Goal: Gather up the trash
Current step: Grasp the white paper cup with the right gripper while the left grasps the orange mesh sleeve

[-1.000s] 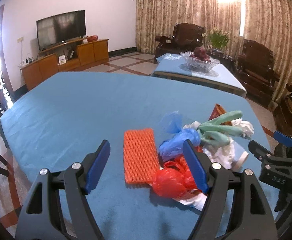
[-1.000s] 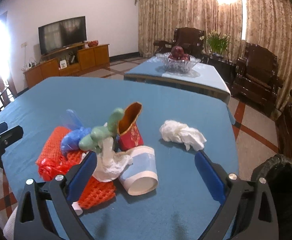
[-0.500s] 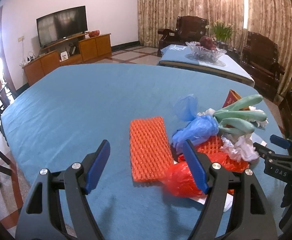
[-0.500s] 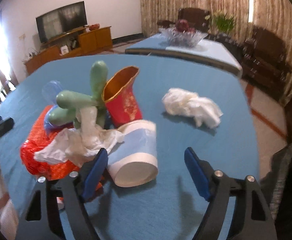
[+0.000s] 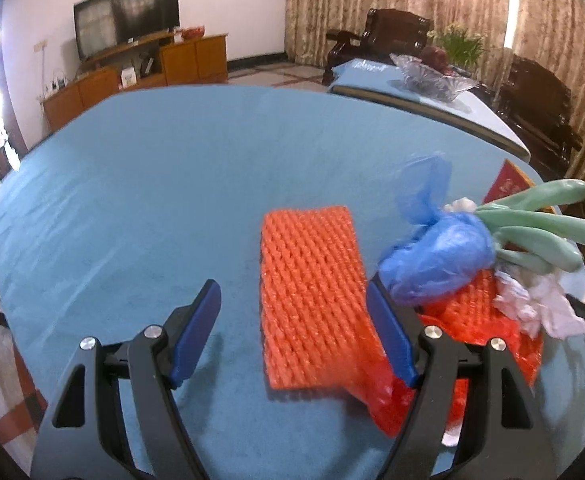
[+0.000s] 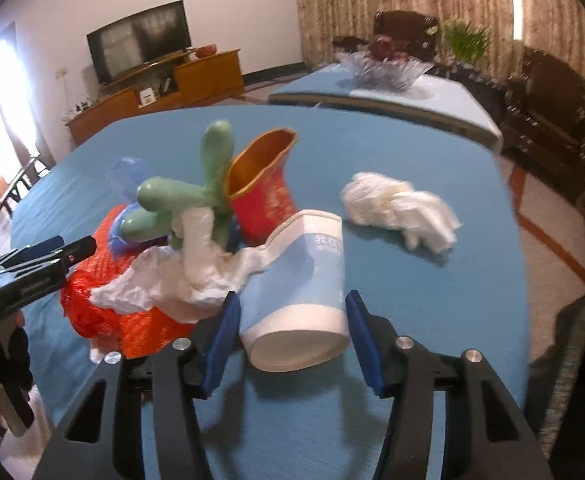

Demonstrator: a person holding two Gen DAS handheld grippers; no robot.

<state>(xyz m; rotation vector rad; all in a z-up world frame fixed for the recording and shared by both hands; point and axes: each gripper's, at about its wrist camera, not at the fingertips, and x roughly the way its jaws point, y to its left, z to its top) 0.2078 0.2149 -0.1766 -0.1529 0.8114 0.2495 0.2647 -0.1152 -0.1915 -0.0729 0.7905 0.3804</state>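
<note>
My right gripper [image 6: 294,344] sits low over the blue tablecloth [image 6: 392,168] with the paper cup [image 6: 304,292] lying on its side between the jaws, base toward me. The jaws have just been closing in around it; the pads stand just beside the cup's walls, and I cannot tell for sure whether they are pressing on it yet — I read it as not gripped.

My left gripper [image 5: 292,332] is unclenched and holds nothing. The near end of the orange foam net [image 5: 312,292] lies flat on the cloth between its pads, closer to the right pad, and apart from the left one.

Just right of that net is the heap of trash. A red plastic bag [image 5: 384,396] lies nearest, partly behind my left gripper's right finger, with more orange netting behind it. A crumpled white tissue [image 6: 164,284] drapes over the netting and touches the cup's left side. Above that sit a blue plastic bag [image 5: 436,256] and a green glove [image 6: 188,196] with its fingers puffed out. The red-and-gold paper cup [image 6: 264,188] leans behind the glove, mouth up.

Right of the heap, apart from it, lies a white crumpled wad [image 6: 400,208].

Far off stand a second table with a glass fruit bowl [image 6: 384,68], dark armchairs, curtains, and at far left a television [image 5: 126,16] on a wooden cabinet.
</note>
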